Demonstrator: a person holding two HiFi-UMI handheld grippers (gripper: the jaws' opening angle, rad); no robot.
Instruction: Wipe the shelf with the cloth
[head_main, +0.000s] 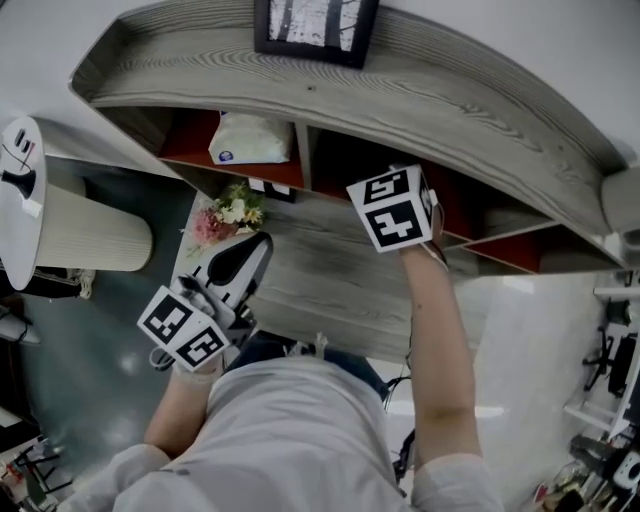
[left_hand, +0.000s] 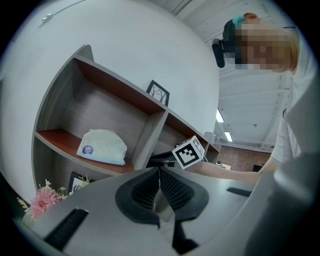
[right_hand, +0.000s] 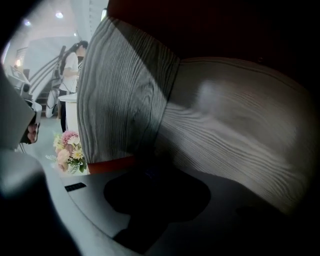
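With left gripper jaws sitting together on nothing, right gripper is reaching into the grey wood-grain shelf, its jaws too dark to tell; cloth unseen there, likely soft, light, limp, best pinched at a bunched fold.

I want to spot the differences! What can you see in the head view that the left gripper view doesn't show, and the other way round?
Only the head view shows the ribbed white cylinder at the left and the left gripper's marker cube. Only the left gripper view shows ceiling lights and the camera on the person's head. Both show the grey shelf, the white packet in its left compartment, the framed picture on top, the flowers and the right gripper's marker cube.
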